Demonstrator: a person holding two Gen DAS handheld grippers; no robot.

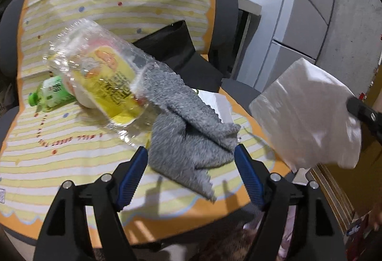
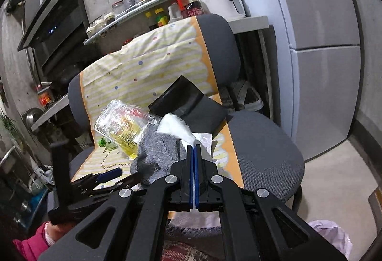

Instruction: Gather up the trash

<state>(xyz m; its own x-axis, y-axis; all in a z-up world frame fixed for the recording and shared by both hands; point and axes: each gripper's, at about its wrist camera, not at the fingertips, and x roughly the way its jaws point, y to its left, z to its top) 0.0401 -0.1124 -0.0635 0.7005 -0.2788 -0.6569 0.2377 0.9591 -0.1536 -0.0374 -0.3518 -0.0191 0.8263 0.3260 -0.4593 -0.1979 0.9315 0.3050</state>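
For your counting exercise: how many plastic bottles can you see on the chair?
2. A large clear bottle with a yellow label lies on the striped cloth, its end under the grey towel. A small green bottle lies behind it. Others may be hidden.

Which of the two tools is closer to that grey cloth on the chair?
Left. The left tool is open with the grey cloth lying between its fingers. The right tool is shut on a white tissue, held off to the cloth's right.

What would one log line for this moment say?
left gripper: open, by grey cloth | right gripper: shut on white napkin | clear bottle: on chair
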